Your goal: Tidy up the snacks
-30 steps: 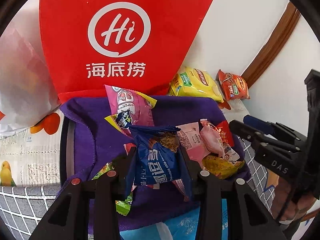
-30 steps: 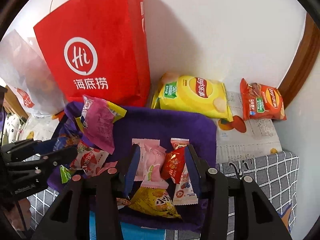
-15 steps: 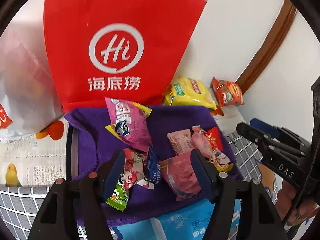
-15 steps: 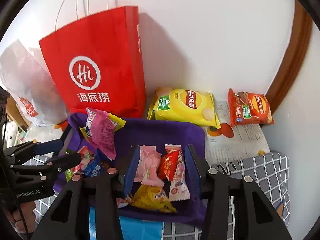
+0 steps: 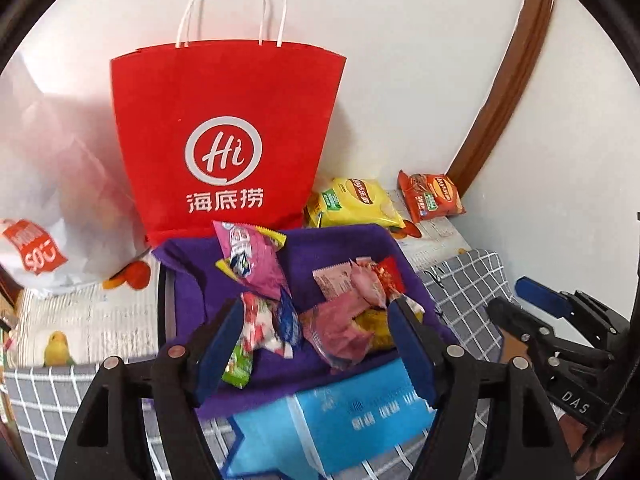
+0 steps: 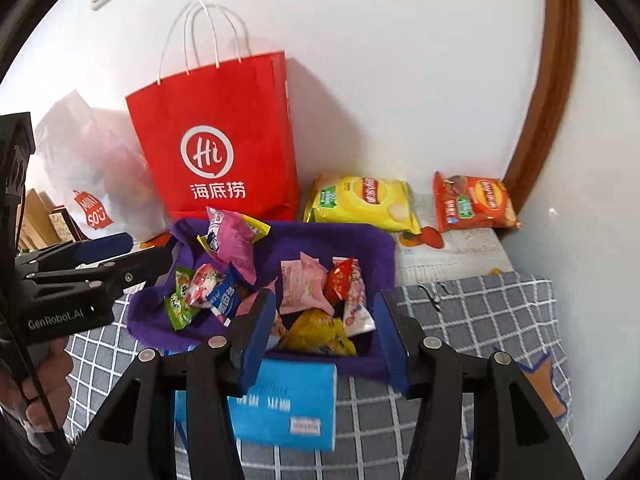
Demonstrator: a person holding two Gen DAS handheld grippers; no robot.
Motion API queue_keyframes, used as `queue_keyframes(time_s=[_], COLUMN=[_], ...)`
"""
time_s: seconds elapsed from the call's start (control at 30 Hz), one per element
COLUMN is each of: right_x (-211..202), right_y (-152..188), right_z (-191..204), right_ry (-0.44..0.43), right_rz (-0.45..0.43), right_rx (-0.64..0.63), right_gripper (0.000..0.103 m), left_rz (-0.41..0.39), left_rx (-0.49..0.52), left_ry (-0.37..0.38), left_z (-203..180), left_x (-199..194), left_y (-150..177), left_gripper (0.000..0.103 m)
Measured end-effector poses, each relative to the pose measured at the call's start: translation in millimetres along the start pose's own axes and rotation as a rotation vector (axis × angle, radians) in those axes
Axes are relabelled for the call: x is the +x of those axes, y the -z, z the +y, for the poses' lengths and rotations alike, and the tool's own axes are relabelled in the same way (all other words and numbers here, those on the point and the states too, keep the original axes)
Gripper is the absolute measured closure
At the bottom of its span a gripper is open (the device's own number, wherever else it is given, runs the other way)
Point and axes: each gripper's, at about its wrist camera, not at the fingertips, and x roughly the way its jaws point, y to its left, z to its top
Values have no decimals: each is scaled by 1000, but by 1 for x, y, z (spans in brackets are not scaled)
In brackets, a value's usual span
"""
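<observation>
A basket lined with purple cloth [image 5: 332, 248] [image 6: 332, 240] holds several small snack packets. Among them are a pink packet [image 5: 250, 260] [image 6: 232, 242] propped at the back and a blue packet [image 5: 290, 322] [image 6: 224, 296] lying left of middle. My left gripper [image 5: 316, 344] hovers above the basket's near side, its jaws opening with nothing pressed between the pads. My right gripper [image 6: 326, 336] hangs over the basket's right half, jaws opening too, and the packets lie loose below it. Each gripper also shows in the other's view, as the left gripper [image 6: 100, 264] and the right gripper [image 5: 532, 312].
A red paper bag [image 5: 224, 140] [image 6: 216, 140] stands against the wall behind the basket. A yellow chip bag [image 6: 360, 200] and an orange-red chip bag [image 6: 476, 204] lie at the back right. A blue tissue pack [image 6: 288, 404] sits in front. A white plastic bag [image 5: 52, 184] is at the left.
The left gripper let go of the blue packet, which now lies in the basket. Both grippers rose and drew back from the basket, and their jaws widened.
</observation>
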Motion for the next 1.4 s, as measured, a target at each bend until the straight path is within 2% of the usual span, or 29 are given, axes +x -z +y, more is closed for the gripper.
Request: queue_keyframes(time_s=[0.23,0.43,0.5,0.53,0.7,0.83,1.07,1.2,1.4], right_x=[-40,-64,-70,-74,-89,-101,-119,-127,-136], right_y=[24,44,50,54,68,78,91,95,98], right_z=[-6,-6,-7,-6,0,2,2,1,1], right_ry=[3,1,3,6,36,36,34,37,33], right_rz=[-33,-22,-20,-26,-56,-69,-92,-100,-109], right_rx=[24,43,53,56,39,26,40,45,47], right_gripper=[50,49,38,29,18,16,7,7,6], left_rz=[-19,-84,-92,-99,-121,-134,-166,-180,-177], left_rx=[-4,-24,-28,-32,-54,-57,-49,-35,-30], left_ry=[-8,-49,-52,-56,-93,-92,-144,-170,-168], left_z=[-8,-15,-17,-18,-21,-24,-35,-44,-51], left_x=[-41,-80,-88,-93,-109,-123,-144,-151,-154], left_y=[30,56,62,66,82,94,110,115,120], left_gripper=[28,21,19,19,18,12,11,10,9])
